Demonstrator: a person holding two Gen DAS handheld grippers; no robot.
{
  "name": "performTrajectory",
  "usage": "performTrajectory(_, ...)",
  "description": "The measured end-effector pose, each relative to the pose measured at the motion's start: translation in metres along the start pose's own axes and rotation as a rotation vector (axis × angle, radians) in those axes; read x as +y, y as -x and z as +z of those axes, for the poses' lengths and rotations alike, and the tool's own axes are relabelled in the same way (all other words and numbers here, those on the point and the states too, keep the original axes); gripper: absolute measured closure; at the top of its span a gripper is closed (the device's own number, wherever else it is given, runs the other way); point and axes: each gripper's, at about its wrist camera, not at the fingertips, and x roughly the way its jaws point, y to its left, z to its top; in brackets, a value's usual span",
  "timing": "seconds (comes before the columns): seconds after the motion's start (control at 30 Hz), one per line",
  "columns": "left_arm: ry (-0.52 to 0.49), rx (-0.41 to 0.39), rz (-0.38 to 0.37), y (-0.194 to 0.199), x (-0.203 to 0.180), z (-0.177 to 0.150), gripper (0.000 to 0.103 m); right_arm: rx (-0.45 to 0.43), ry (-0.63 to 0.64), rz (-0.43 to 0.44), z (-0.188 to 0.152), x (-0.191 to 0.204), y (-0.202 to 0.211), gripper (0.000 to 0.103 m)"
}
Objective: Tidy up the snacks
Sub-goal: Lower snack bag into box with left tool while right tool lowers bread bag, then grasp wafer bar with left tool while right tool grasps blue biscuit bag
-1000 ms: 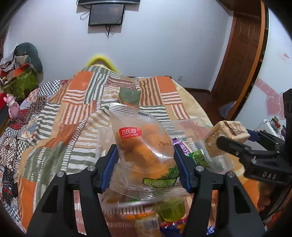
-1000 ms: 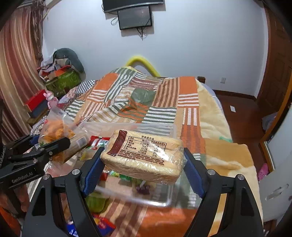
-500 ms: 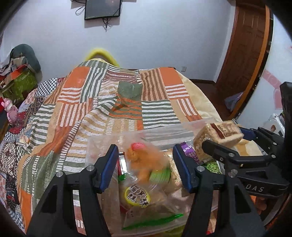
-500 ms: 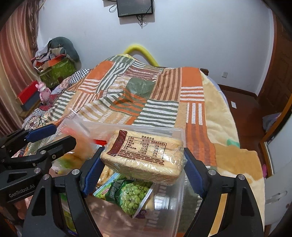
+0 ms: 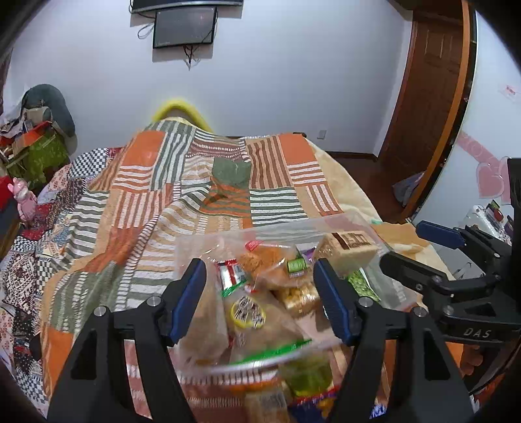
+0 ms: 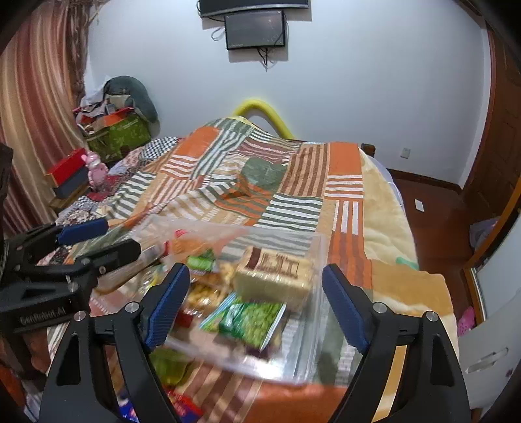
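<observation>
1. One clear plastic container (image 6: 312, 328) sits on the bed; it holds one wrapped bread loaf (image 6: 273, 276), one orange snack packet (image 5: 267, 263), one green pea packet (image 6: 250, 320) and several blurred packets.
2. Two grippers hover over it: the left gripper (image 5: 260, 299) and the right gripper (image 6: 255, 304), both with jaws opening and gripping nothing.
3. One patchwork striped quilt (image 6: 260, 175) covers the bed.
4. One screen (image 6: 255, 29) hangs on the white wall; one wooden door (image 5: 429, 84) stands to the right.
</observation>
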Motion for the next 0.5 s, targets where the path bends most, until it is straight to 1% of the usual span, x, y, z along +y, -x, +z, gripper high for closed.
performTrajectory(0.2,-0.012,-0.013,0.013,0.037,0.005,-0.022,0.030,0.009,0.017,0.035,-0.021,0.015,0.023,0.019)
performTrajectory(0.37,-0.022,0.004,0.033,0.059,0.013,-0.052,0.026,0.033,0.028,0.063,-0.042,0.031,0.031,0.018)
performTrajectory(0.5,-0.017,0.027,0.045,0.068,0.019,-0.076,0.024,0.060,0.019,0.092,-0.058,0.045,0.030,0.016)
